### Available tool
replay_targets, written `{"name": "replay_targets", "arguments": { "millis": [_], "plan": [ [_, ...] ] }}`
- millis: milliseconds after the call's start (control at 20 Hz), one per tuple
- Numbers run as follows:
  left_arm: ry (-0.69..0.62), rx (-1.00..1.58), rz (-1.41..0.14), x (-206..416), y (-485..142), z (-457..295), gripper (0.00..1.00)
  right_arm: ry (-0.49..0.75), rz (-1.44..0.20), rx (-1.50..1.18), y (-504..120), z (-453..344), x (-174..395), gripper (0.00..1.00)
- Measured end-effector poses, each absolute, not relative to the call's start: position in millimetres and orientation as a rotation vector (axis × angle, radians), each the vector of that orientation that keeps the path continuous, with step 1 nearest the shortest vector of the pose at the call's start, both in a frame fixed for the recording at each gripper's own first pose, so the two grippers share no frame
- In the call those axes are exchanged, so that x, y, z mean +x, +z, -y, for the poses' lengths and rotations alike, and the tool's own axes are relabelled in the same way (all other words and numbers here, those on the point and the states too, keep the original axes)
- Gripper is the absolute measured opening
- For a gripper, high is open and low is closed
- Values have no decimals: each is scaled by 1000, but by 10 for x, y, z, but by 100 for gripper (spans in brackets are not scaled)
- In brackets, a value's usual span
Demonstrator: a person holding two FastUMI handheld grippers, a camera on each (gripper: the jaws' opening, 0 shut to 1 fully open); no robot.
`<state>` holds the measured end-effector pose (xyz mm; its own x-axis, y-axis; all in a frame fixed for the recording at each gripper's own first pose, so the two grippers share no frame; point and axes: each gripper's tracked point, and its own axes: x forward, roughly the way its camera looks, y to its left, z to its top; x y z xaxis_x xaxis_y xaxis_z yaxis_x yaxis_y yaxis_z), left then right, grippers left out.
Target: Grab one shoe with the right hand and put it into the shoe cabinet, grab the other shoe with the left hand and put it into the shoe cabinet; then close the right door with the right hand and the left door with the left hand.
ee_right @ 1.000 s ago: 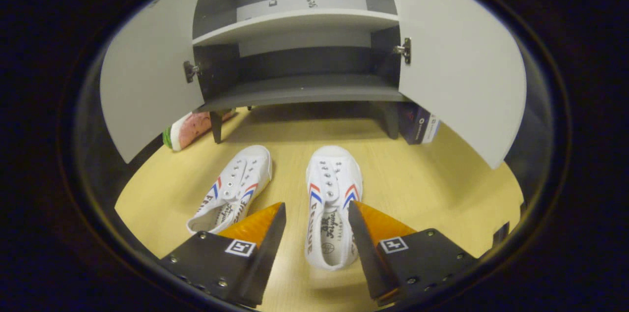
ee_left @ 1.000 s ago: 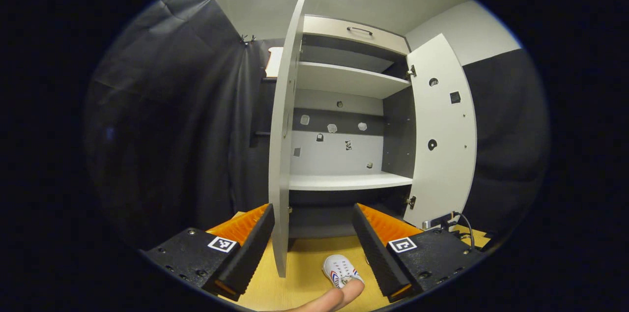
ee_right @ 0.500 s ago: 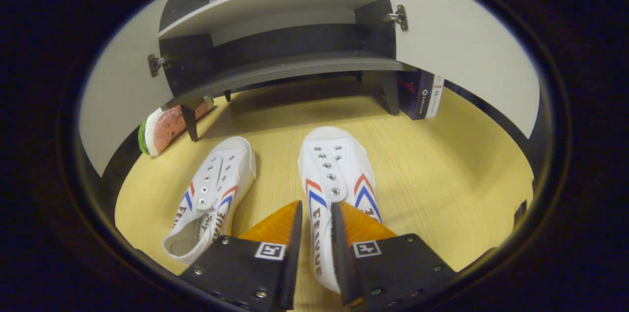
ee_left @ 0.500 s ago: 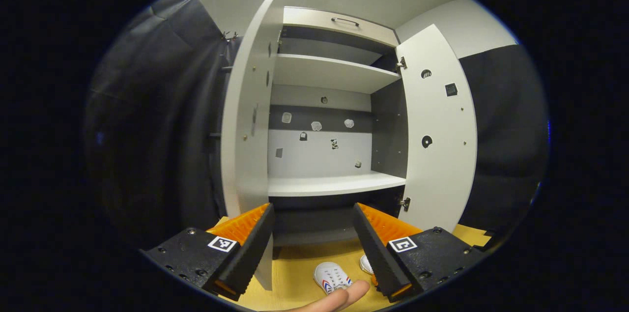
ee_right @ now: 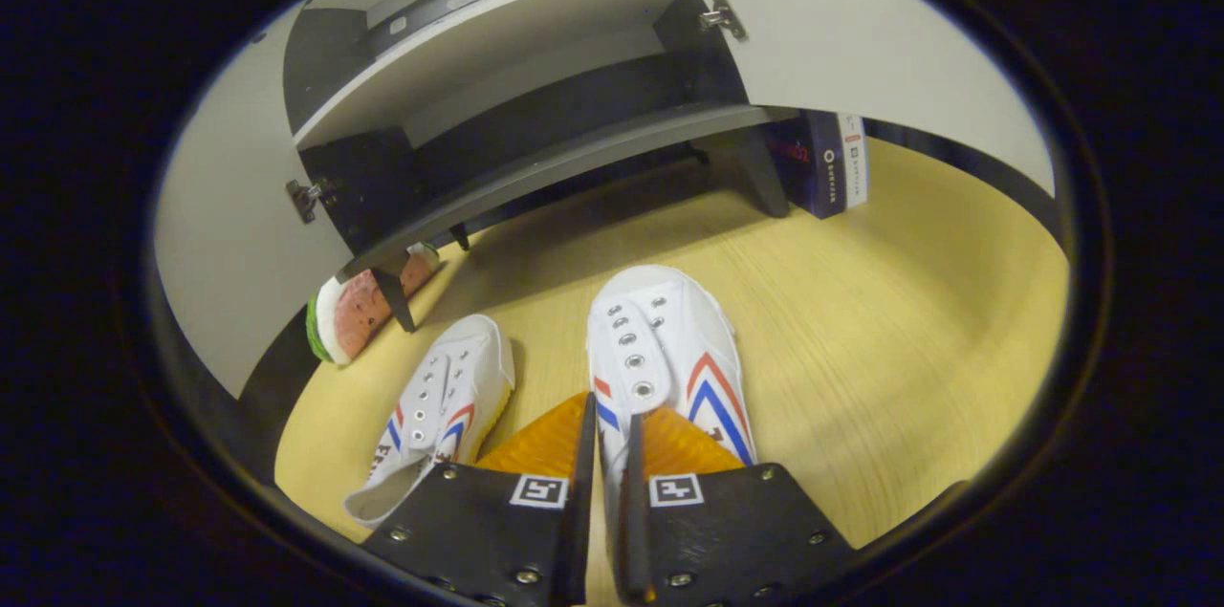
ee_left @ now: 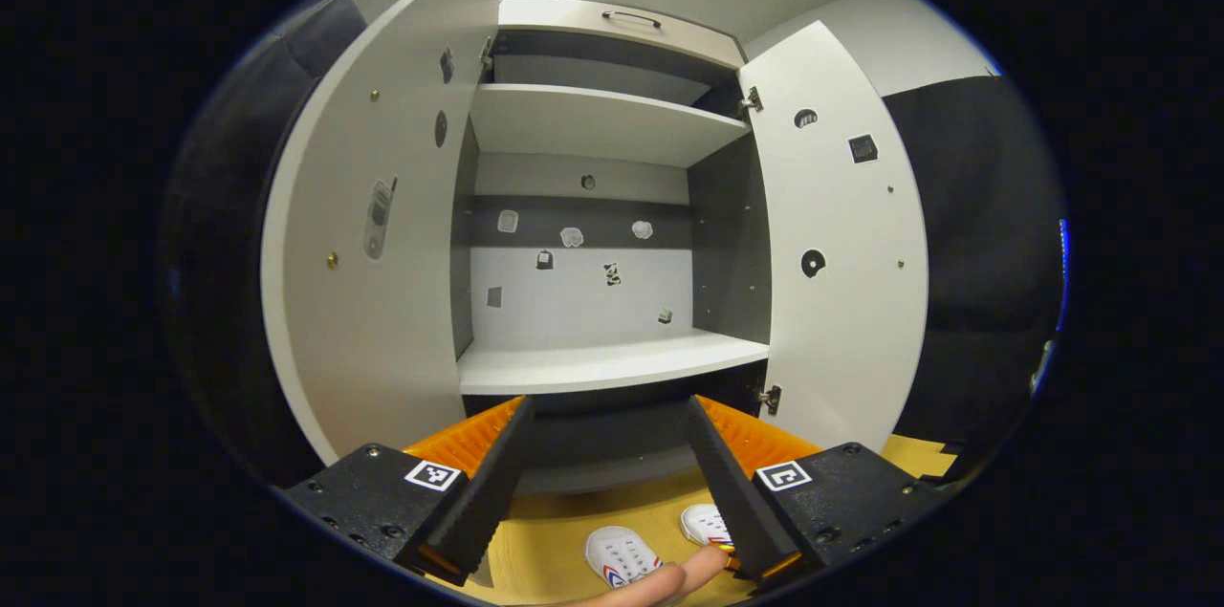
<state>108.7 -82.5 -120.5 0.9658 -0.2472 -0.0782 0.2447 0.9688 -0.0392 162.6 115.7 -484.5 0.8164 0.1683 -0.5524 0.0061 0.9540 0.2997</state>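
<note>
Shoes: both are outside the shoe cabinet (ee_right: 535,158), on the yellow tabletop (ee_right: 861,330) in front of it. In the right gripper view my right gripper (ee_right: 604,483) has its fingers pinched nearly together on the side wall of the right-hand shoe (ee_right: 669,358), at the opening near the heel; I take that as a grip. The other shoe (ee_right: 445,406) lies just beside it to the left, untouched, toe toward the cabinet. In the left gripper view my left gripper (ee_left: 604,454) has its fingers spread wide with nothing between them, held high and facing the shelves; both toes show small below it, next to a fingertip (ee_left: 669,578) of the holding hand. Left door (ee_left: 373,244) and right door (ee_left: 841,244) both stand open. Progress, as I judge it: step one is at the grasp stage only. Still to do: carry this shoe onto a shelf, pick and place the second with the left, then shut the right door and the left door. Versus half a second ago: the right fingers have closed further on the shoe wall, and the shoe's toe sits at a new angle in view, so I suspect it is starting to come up, though I cannot confirm it has left the tabletop. The left view has swung, showing more of the left door's inner face. A watermelon-patterned object (ee_right: 363,311) and a dark box (ee_right: 822,162) sit by the cabinet legs.
</note>
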Motion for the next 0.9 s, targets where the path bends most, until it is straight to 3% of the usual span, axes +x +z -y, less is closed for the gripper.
{"name": "replay_targets", "arguments": {
  "millis": [100,200,250,550,900],
  "plan": [
    [-254,-30,-100,1136,-1268,869,96,97,-589,277,-4954,-1222,1795,17],
    [-260,-33,-126,1168,-1340,904,96,105,-573,262,-4887,-1245,1685,2],
    [-257,-30,-137,1178,-1368,892,96,106,-548,270,-4835,-1223,1694,0],
    [-224,-3,-170,1216,-1534,739,95,127,-395,319,-4496,-1140,1723,1],
    [-227,-35,-211,1278,-1737,679,96,154,-270,277,-3393,-942,1673,0]
  ]
}}
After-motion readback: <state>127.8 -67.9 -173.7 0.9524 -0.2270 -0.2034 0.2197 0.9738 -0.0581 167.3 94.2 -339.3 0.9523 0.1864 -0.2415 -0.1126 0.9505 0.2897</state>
